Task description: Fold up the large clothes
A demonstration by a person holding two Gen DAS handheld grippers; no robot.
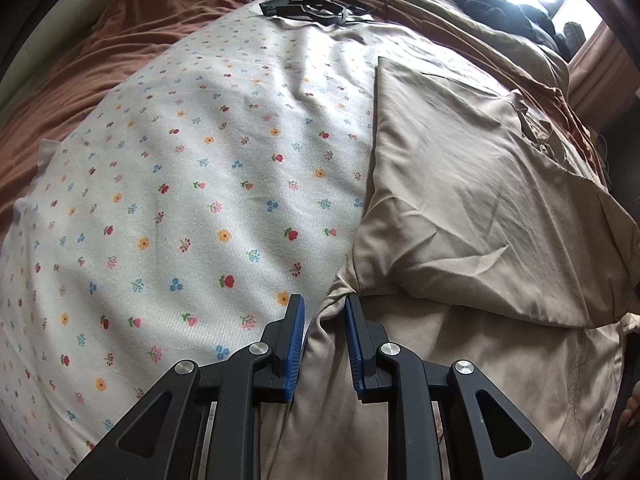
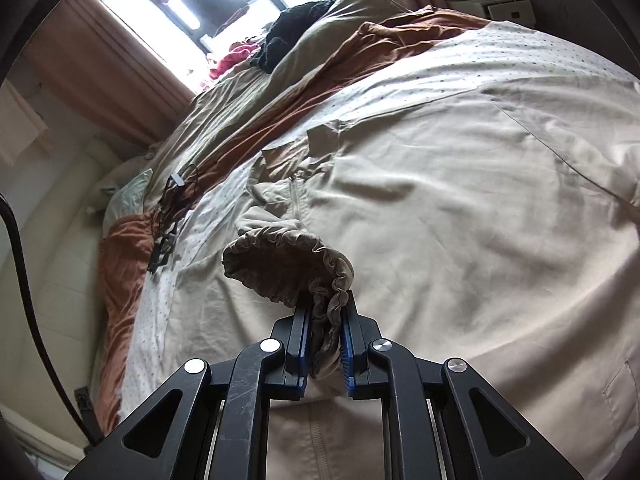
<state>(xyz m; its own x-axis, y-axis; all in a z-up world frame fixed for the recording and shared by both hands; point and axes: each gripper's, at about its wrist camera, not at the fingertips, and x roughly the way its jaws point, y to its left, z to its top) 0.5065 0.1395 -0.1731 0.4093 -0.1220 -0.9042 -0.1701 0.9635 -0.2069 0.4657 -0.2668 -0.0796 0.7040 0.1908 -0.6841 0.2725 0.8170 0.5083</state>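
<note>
Both of my grippers are clamped on the beige jacket (image 2: 460, 208) spread over the floral sheet (image 1: 180, 168): left gripper (image 1: 325, 312) pinching its edge fold, right gripper (image 2: 327, 312) gripping the gathered cuff (image 2: 288, 272).

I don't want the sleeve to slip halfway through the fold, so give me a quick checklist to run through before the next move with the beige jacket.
1. Right tongs shut on the gathered sleeve cuff: ok, cuff bunched between the pads.
2. Left tongs pinching the beige jacket at its edge fold: ok, cloth runs between the pads.
3. Cuff lifted clear of the jacket body: ok.
4. Jacket body lying flat: not ok, creased, one part already folded over.
5. Floral sheet free of both tongs: ok.
6. Black cables clear of the jacket: ok, they lie at the sheet's far edge.
</note>
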